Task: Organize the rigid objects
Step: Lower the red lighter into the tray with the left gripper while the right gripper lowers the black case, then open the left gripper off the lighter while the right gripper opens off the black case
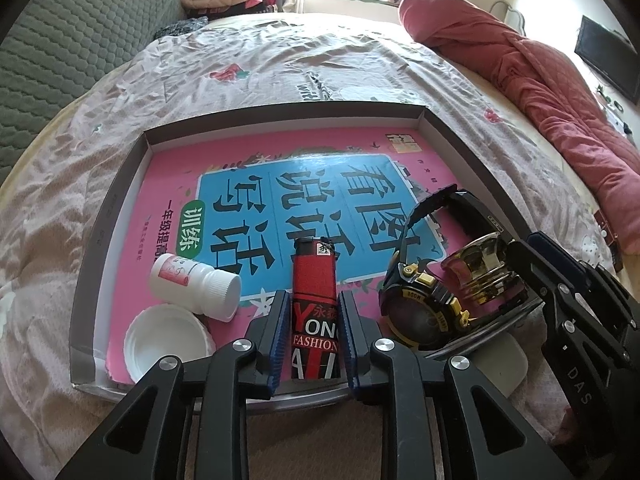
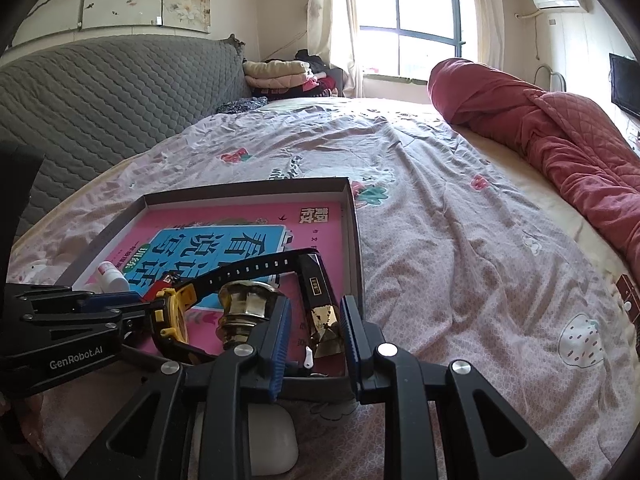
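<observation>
A shallow cardboard tray (image 1: 120, 188) on the bed holds a pink book (image 1: 168, 168). On the book lie a red lighter (image 1: 314, 280), a white pill bottle (image 1: 196, 282) on its side, a white lid (image 1: 166, 342), a black and yellow watch (image 1: 424, 300) and a gold knob (image 1: 486, 268). My left gripper (image 1: 314, 336) has its fingers on both sides of the lighter, pads close to it. My right gripper (image 2: 314, 340) is open over the tray's near right corner, with a black and gold faceted piece (image 2: 320, 304) between its fingers and the gold knob (image 2: 244, 312) just left of them.
The tray (image 2: 354, 240) rests on a flowered bedsheet (image 2: 460, 260). A rolled red quilt (image 2: 540, 132) lies at the right, a grey padded headboard (image 2: 100, 92) at the left. A white rounded object (image 2: 272, 440) lies under the right gripper.
</observation>
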Demonstrator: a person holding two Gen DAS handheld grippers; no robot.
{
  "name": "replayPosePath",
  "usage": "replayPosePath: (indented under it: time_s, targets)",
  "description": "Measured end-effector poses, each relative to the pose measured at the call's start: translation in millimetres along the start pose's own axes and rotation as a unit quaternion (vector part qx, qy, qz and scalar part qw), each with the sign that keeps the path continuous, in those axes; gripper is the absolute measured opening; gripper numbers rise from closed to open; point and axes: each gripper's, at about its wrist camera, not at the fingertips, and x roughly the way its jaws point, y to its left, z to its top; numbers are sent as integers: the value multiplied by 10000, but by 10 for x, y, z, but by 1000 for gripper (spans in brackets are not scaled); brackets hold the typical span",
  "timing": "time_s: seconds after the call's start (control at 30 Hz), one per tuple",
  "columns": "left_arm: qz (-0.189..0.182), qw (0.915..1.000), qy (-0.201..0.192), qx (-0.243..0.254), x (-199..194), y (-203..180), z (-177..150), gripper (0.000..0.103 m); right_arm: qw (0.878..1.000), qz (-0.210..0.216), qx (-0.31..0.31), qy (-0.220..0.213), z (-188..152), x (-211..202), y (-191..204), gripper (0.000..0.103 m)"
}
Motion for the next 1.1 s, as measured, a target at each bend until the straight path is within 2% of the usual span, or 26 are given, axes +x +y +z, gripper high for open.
replayPosePath:
  time_s: [0.23, 0.3, 0.6, 1.1]
  targets:
    - [-9, 10000, 28, -72, -6, 36, 2, 27, 10000, -7, 19, 16, -2, 6, -15, 25]
    - [-12, 9999, 32, -95, -7, 48, 5, 33, 10000, 12, 15, 9, 0, 8, -18, 25]
    - [32, 9998, 18, -173, -26, 83, -9, 48, 10000, 26, -43, -36, -5, -7, 24, 31]
    - [91, 9999, -50, -98, -149, 72, -45, 51, 9998, 15, -118, -158, -3, -61, 42, 37]
